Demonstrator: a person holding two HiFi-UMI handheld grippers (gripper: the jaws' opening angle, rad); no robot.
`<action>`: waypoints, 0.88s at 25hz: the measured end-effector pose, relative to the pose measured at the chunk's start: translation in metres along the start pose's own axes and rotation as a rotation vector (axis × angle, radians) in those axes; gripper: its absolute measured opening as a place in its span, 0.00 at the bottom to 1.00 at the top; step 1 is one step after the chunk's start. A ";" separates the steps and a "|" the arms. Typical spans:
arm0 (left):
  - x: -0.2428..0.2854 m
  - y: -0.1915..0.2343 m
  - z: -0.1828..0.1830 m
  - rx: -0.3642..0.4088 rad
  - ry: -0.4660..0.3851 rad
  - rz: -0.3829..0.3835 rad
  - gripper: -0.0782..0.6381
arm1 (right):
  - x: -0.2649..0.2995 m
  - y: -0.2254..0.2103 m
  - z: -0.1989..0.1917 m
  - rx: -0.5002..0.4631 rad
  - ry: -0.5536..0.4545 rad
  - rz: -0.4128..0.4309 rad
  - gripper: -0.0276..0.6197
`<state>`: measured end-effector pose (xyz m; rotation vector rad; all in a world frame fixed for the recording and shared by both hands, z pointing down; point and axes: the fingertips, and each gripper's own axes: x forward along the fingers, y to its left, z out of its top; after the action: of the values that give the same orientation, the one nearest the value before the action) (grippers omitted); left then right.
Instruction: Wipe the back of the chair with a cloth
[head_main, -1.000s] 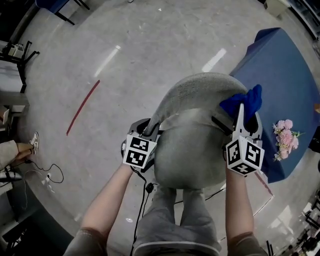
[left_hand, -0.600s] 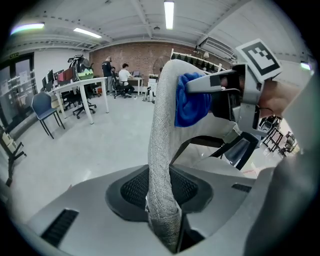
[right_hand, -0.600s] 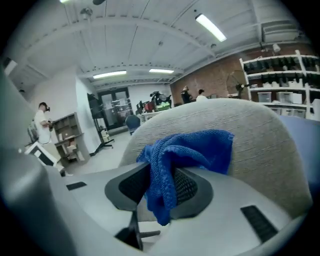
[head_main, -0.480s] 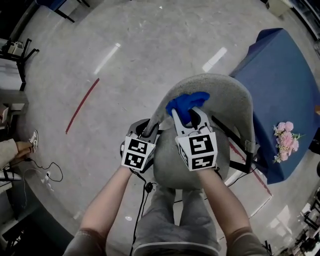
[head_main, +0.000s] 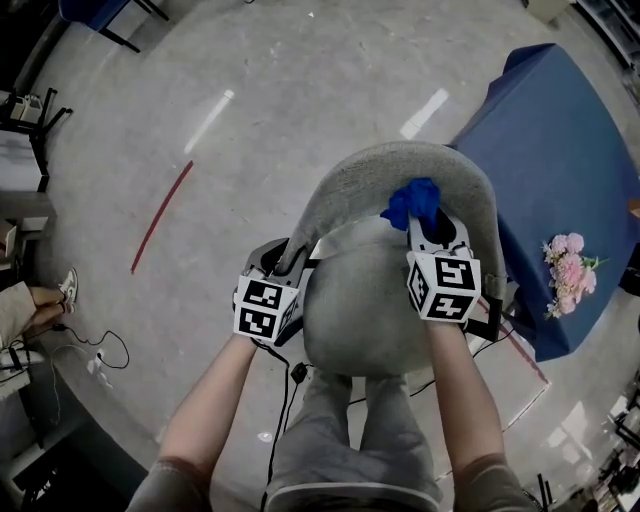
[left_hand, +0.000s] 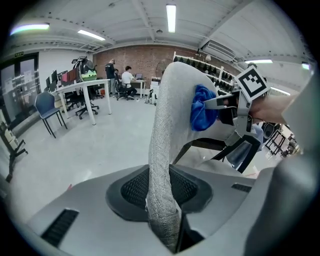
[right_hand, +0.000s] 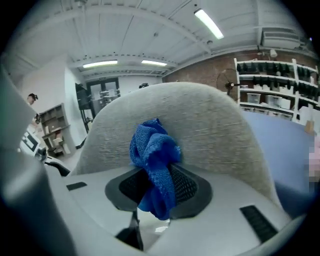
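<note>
Chair back (head_main: 400, 170), grey and woven, curves up behind a rounded grey seat (head_main: 360, 310). A person stands over the seat with bare forearms reaching forward, holding one pair of tongs in each hand.

The left tongs (head_main: 290, 258) are clamped onto the left side edge of the chair back, low down near the seat. In the left gripper view the fabric edge (left_hand: 162, 200) rises straight up between the two pads, which are pressed against it on either side.

The right tongs (head_main: 424, 222) pinch a bright blue cloth (head_main: 413, 200). The cloth is bunched into a wad. One fold is caught between the pads and the rest bulges out past the tips. In the right gripper view the wad (right_hand: 152, 155) stands directly in front of the tongs, with the grey fabric filling the view behind it. From the left side, the cloth sits against the seat-facing side of the chair back, in its upper part and towards the right. It lies between the tips of the right tongs and the fabric and touches the fabric. The two pairs of tongs are well apart, with the width of the seat between them.

To the right of the chair stands a bench (head_main: 560, 140) draped in dark blue, with a bunch of pink flowers (head_main: 568, 272) on it. The pale floor (head_main: 260, 110) carries a red line (head_main: 160, 215) on the left.
</note>
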<state>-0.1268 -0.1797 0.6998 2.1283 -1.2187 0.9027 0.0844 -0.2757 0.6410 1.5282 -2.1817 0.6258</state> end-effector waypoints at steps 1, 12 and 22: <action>0.000 0.000 0.000 -0.001 0.001 0.001 0.27 | -0.008 -0.015 -0.001 0.020 -0.009 -0.043 0.23; -0.001 0.001 0.002 -0.021 -0.017 0.000 0.27 | -0.059 -0.072 -0.017 0.191 -0.096 -0.345 0.23; -0.002 0.001 0.003 -0.034 -0.023 -0.014 0.27 | 0.021 0.119 -0.010 0.026 -0.014 0.223 0.23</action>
<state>-0.1276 -0.1814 0.6966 2.1236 -1.2202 0.8481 -0.0337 -0.2506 0.6453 1.3146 -2.3837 0.7171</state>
